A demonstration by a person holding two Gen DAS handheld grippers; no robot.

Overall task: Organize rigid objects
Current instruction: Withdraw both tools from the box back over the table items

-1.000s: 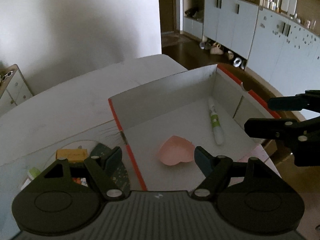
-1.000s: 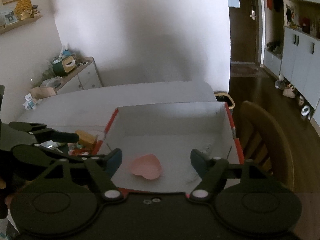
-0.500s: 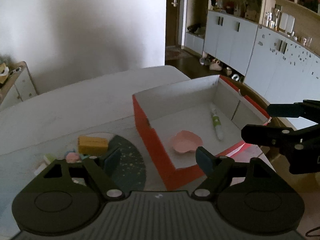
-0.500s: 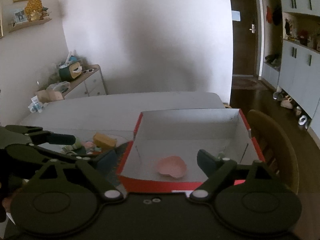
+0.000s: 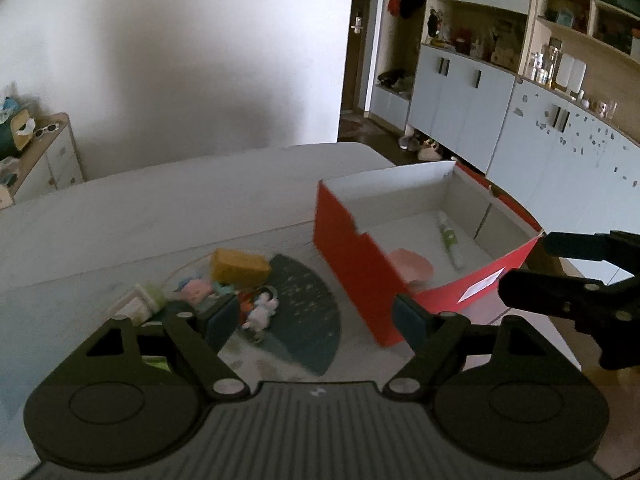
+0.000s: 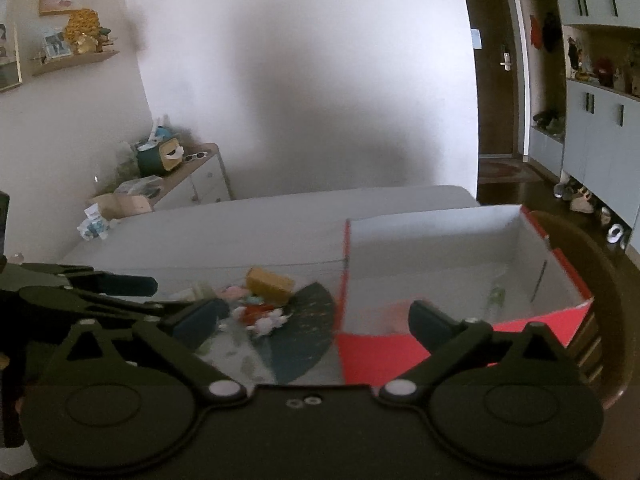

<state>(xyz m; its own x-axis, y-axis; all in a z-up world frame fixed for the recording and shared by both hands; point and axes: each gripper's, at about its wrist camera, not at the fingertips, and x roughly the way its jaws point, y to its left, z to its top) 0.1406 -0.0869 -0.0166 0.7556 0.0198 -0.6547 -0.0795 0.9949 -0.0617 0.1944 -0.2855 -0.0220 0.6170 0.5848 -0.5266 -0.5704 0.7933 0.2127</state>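
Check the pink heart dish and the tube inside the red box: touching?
Apart. The left wrist view shows bare box floor between the pink heart dish and the tube.

The box (image 5: 356, 264), right of centre, is red outside and white inside. In it lie a pink heart-shaped dish (image 5: 412, 266) and a white tube with a green band (image 5: 450, 240). Left of it, at mid-frame, a dark teal fan-shaped mat (image 5: 304, 320) shows pale speckles. On the white table (image 5: 160, 208) sit a yellow block (image 5: 239, 267), a pink toy (image 5: 196, 290), a small white figure (image 5: 260, 312) and a white bottle with a green cap (image 5: 146, 302). The cabinets (image 5: 460, 104), upper right, are pale blue.
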